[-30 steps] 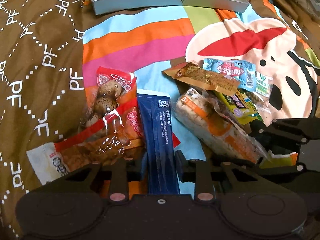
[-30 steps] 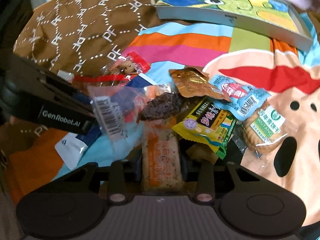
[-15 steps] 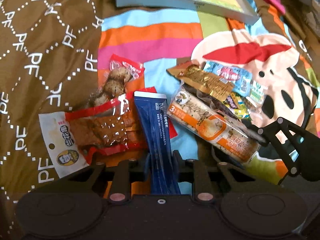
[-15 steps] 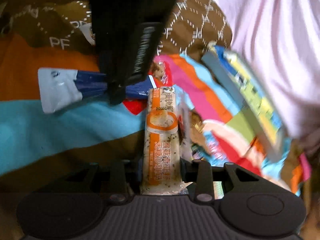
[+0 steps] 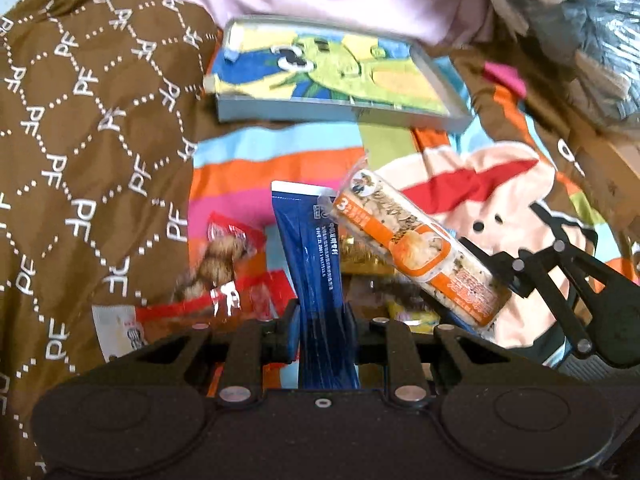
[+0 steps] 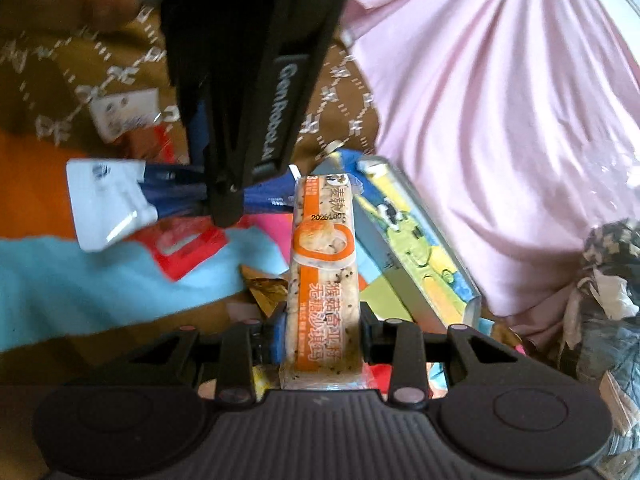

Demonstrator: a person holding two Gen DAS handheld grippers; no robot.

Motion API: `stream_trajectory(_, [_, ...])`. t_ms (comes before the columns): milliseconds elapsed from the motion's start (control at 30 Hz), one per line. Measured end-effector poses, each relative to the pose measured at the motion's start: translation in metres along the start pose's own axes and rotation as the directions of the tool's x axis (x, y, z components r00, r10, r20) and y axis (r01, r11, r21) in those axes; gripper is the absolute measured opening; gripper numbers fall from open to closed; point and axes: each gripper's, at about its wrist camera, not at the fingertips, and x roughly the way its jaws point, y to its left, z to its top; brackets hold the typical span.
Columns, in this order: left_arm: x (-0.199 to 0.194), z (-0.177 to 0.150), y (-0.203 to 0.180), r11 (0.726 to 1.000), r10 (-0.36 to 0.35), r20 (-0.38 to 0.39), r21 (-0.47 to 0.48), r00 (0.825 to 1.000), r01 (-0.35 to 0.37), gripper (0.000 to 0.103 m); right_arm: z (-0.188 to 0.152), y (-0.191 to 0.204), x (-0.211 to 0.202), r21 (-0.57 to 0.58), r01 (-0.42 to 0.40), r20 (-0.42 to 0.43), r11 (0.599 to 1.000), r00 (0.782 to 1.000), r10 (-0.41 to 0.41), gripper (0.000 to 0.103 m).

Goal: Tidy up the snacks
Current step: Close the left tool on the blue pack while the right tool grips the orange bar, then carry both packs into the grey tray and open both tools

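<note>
Both packets have come up off the blanket (image 5: 100, 128) since a second ago. One flat box (image 5: 332, 76) lies beyond. My left gripper (image 5: 322, 316) pinches one blue sachet (image 5: 316, 256); my right gripper (image 6: 322, 328) clamps one orange bar (image 6: 324, 276). Only the right view shows the sachet's white end.

The red snack packets (image 5: 224, 280) are blurred, partly hidden behind the left gripper (image 5: 322, 322).
</note>
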Motion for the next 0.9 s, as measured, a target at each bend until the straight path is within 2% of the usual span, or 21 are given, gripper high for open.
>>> stream_trajectory(233, [-0.003,0.016,0.002,0.999,0.028,0.114,-0.044,0.993,-0.023,0.024,-0.001,-0.009,0.000,0.069,0.070,0.059,0.995,0.996,-0.074,0.038])
stream_trajectory(333, [0.006,0.032,-0.001,0.997,0.078,0.158,-0.036,0.984,-0.073,0.024,-0.004,-0.018,0.014,0.126,0.105,0.062,0.986,0.992,-0.113,0.038])
stream_trajectory(433, [0.019,0.055,-0.001,0.995,0.085,0.193,-0.067,0.978,-0.073,0.024,0.001,-0.033,0.032,0.176,0.133,0.053,0.975,0.988,-0.144,0.038])
stream_trajectory(567, [0.036,0.094,0.005,0.991,0.086,0.296,-0.127,0.951,-0.050,0.024,0.005,-0.055,0.059,0.233,0.177,0.043,0.956,0.980,-0.192,0.038])
stream_trajectory(700, [0.053,0.137,0.016,0.983,0.088,0.401,-0.183,0.912,-0.014,0.024,0.011,-0.076,0.087,0.296,0.188,0.027,0.936,0.978,-0.205,0.038])
stream_trajectory(733, [0.059,0.148,0.020,0.977,0.084,0.429,-0.214,0.899,0.011,0.024,0.013,-0.082,0.097,0.316,0.190,0.027,0.930,0.978,-0.208,0.038])
stream_trajectory(767, [0.066,0.158,0.023,0.971,0.077,0.442,-0.239,0.894,0.034,0.024,0.016,-0.088,0.101,0.331,0.192,0.028,0.924,0.977,-0.212,0.038])
stream_trajectory(833, [0.085,0.183,0.027,0.961,0.063,0.425,-0.271,0.903,0.060,0.024,0.020,-0.099,0.117,0.359,0.194,0.032,0.913,0.975,-0.219,0.038])
stream_trajectory(900, [0.102,0.205,0.024,0.965,0.053,0.415,-0.256,0.908,0.060,0.024,0.023,-0.114,0.139,0.409,0.187,0.028,0.893,0.976,-0.217,0.038])
